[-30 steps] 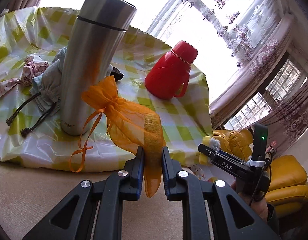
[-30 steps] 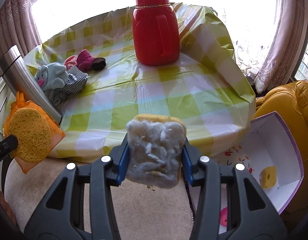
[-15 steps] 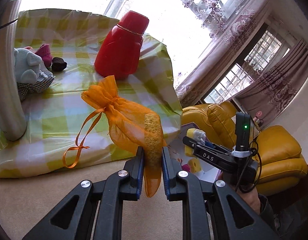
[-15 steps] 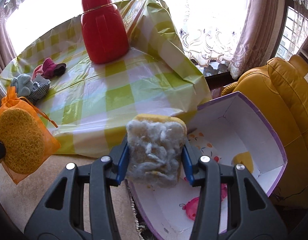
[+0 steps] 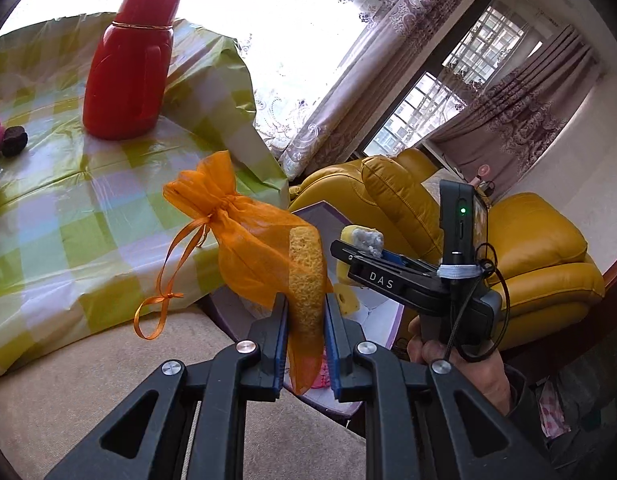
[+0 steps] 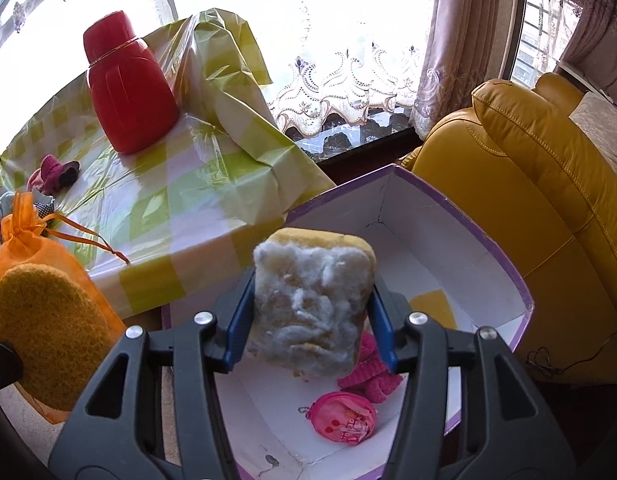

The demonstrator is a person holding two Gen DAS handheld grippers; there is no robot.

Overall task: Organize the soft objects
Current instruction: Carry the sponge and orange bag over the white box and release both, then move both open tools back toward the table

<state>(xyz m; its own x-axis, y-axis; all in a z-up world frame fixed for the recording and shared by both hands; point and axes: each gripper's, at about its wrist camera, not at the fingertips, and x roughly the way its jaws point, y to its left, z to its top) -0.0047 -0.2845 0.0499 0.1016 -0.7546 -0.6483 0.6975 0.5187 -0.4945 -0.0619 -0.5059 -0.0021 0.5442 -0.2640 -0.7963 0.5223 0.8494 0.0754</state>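
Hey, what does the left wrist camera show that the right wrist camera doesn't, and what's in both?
Only the left wrist view shows the right tool from outside and the hand gripping it. Only the right wrist view shows the box's inside, with a pink pouch and pink knit piece. Both show the orange mesh bag in the shut left tool, the worn sponge between the right tool's opening jaws, and the red flask.

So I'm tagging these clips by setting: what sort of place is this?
Most likely a home living room: a yellow leather sofa, lace and patterned curtains at large windows, and a table under a green checked tablecloth bearing a red thermos jug.
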